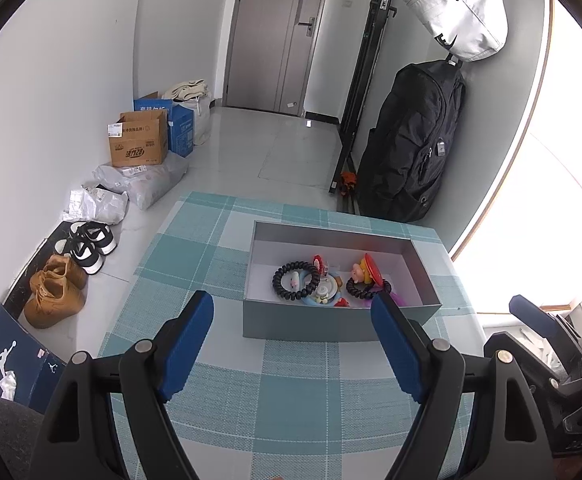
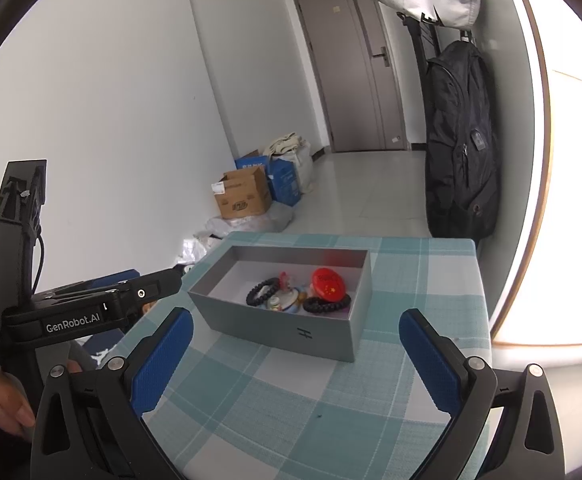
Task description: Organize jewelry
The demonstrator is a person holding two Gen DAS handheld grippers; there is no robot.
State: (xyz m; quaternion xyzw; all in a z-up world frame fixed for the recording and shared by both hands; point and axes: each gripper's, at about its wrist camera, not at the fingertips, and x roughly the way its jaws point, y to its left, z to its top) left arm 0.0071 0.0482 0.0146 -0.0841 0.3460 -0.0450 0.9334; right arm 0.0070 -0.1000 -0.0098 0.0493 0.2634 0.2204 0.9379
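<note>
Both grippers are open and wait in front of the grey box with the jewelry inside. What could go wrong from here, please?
1. In the grey box the two black bead bracelets lie packed against the red pieces; gripping one bracelet may drag its neighbours along.
2. The box walls are tall, so the wide-open fingers of the left gripper may bump the rim and push the box across the checked tablecloth.
3. The right gripper hovers close by; both reaching in together could collide.

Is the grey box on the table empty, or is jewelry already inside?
Not empty. The lidless grey box holds two black coil bracelets and several colourful trinkets clustered on its white floor.
</note>
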